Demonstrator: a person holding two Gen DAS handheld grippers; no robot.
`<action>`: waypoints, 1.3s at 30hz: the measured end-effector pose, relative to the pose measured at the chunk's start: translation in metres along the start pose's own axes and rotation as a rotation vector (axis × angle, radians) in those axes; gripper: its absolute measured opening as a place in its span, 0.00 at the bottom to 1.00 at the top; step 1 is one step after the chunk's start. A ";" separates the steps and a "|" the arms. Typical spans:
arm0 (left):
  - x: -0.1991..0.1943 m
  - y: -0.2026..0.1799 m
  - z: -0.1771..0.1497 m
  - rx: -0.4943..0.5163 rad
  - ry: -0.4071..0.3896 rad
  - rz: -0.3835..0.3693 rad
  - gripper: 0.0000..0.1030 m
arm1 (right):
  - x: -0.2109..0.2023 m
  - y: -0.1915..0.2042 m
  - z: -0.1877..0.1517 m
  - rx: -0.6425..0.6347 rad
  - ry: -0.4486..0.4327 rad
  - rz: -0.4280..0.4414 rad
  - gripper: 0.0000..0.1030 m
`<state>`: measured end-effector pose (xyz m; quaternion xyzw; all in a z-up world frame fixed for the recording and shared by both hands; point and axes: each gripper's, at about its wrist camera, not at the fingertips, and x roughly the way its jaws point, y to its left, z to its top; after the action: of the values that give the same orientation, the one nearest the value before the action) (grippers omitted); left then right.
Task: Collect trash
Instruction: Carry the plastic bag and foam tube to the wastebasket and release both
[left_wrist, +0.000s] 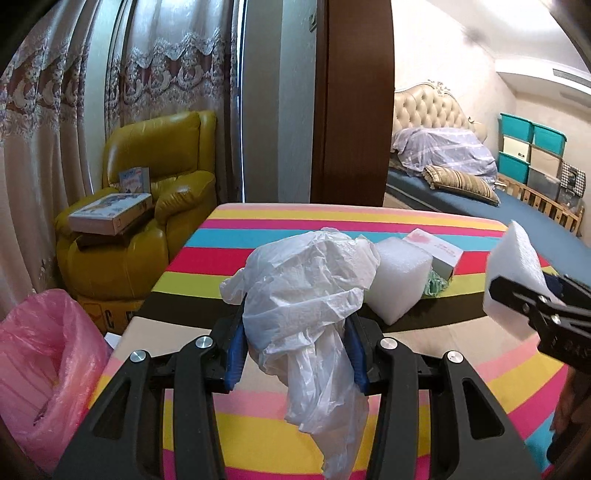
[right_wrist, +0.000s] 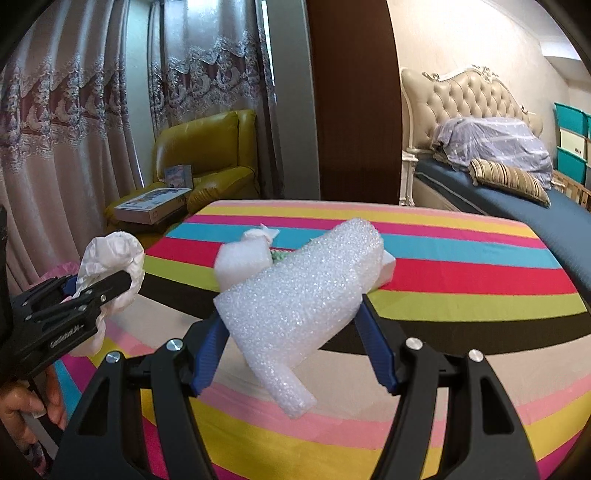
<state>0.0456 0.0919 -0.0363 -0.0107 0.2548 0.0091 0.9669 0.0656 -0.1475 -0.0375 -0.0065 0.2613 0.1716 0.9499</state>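
Two tools, each clamped on trash above the striped bench

At far left a pink-lined bin (left_wrist: 48, 365) stands beside the striped bench (left_wrist: 424, 376). The left tool (left_wrist: 295, 332) grips a crumpled white plastic bag (left_wrist: 306, 288). A foam cube (left_wrist: 399, 280) rests on the bench. The right tool (right_wrist: 291, 317) clenches a white foam piece (right_wrist: 306, 291), lifted clear.

The pink bin bag (left_wrist: 48, 365) is cut off by the left wrist view's left edge. A green item (left_wrist: 437, 286) lies mostly hidden behind the foam cube (left_wrist: 397, 280). The print on the small box (left_wrist: 437, 251) is too small to read.
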 end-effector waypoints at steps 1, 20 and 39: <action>-0.003 0.001 0.000 0.007 -0.007 0.005 0.42 | 0.000 0.002 0.001 -0.003 -0.001 0.003 0.63; -0.067 0.085 -0.010 -0.014 -0.075 0.182 0.42 | 0.015 0.093 0.022 -0.100 -0.035 0.178 0.63; -0.127 0.261 -0.052 -0.204 0.010 0.340 0.42 | 0.048 0.302 0.022 -0.319 0.065 0.542 0.63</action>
<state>-0.0964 0.3504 -0.0229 -0.0655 0.2557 0.1979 0.9440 0.0152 0.1546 -0.0190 -0.0912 0.2536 0.4571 0.8476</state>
